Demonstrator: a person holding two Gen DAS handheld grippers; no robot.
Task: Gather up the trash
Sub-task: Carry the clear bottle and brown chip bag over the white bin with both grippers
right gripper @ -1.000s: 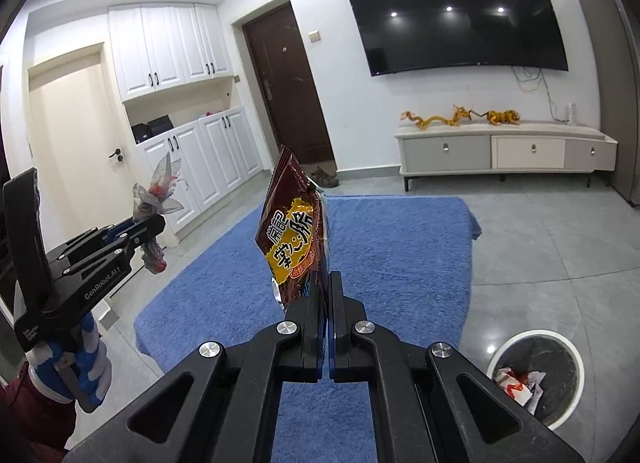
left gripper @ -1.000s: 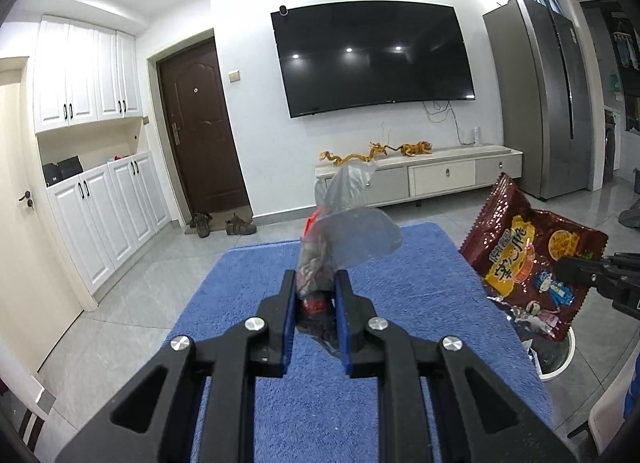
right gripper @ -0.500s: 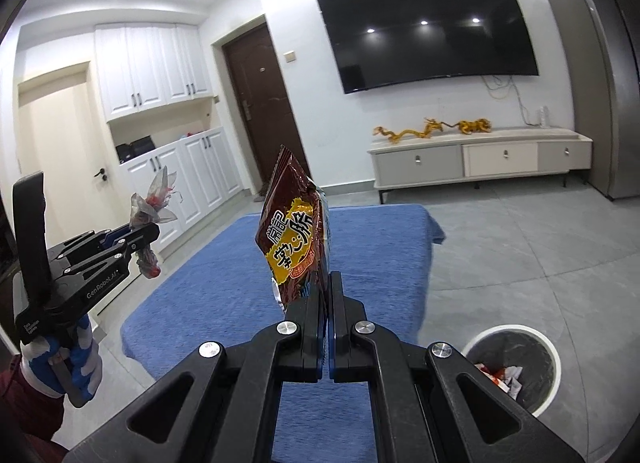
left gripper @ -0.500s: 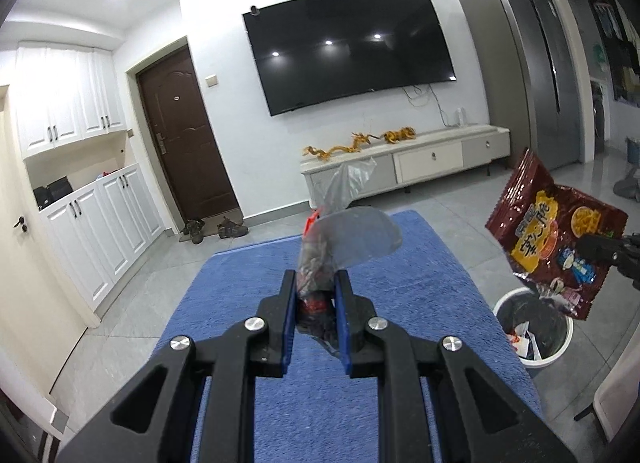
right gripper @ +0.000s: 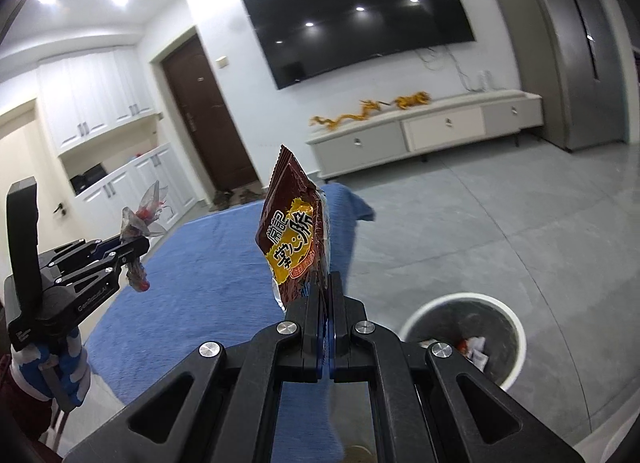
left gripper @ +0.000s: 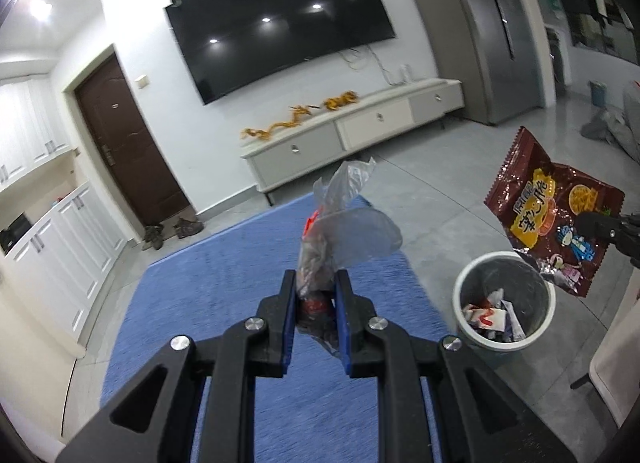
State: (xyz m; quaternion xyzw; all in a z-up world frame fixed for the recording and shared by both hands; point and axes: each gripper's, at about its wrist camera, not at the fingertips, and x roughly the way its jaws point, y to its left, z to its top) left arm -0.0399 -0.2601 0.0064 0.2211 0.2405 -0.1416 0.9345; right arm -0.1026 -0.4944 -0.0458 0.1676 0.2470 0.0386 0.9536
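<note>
Left claw [left gripper: 316,295] pinches a clear wrapper [left gripper: 344,223], right claw [right gripper: 328,291] pinches the snack bag [right gripper: 294,239]; carry each squarely over the bin [right gripper: 516,335] on the floor before releasing

Grey tiled floor [left gripper: 432,199] under a blue rug [left gripper: 224,303] and a part-filled white trash bin [left gripper: 505,303].

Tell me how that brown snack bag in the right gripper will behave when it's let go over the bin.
The brown snack bag looks flat and empty, so probably very light; it may flutter rather than drop straight. It stands up stiffly from the right gripper, so the crinkly film likely holds its shape. It could catch on the bin rim.
</note>
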